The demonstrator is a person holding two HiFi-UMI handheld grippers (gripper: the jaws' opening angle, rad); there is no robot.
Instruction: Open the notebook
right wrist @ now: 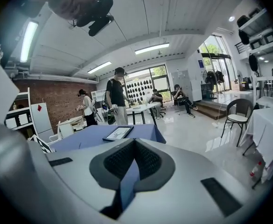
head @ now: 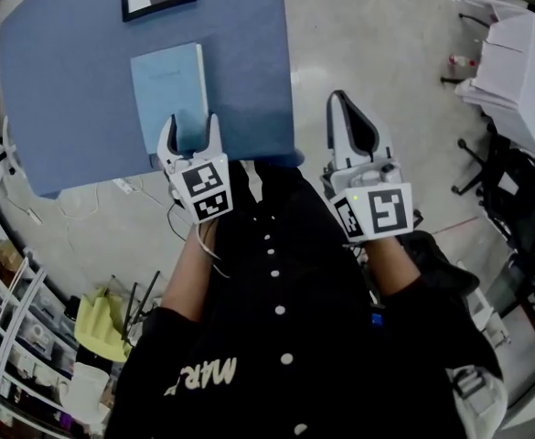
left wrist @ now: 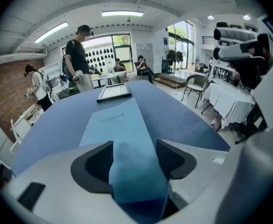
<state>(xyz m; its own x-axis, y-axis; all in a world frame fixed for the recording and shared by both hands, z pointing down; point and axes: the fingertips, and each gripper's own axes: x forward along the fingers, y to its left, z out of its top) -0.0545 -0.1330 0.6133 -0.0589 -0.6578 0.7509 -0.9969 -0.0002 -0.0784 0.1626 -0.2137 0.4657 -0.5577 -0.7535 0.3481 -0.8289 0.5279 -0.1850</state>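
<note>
Left gripper [head: 191, 128]: your jaws stand apart, pads pressing on nothing; it points forward and steeply down.
Right gripper [head: 341, 101]: your jaws meet at the tips; it points forward, nearer level than the left.
Left forearm [head: 187, 277]: bare, stretched forward.
Right forearm [head: 398, 263]: stretched forward, well apart from the left.
Marker cubes: both face up at you.

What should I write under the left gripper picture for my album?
Left gripper, jaws apart, over a closed blue notebook on a blue table, a framed picture behind.
</note>
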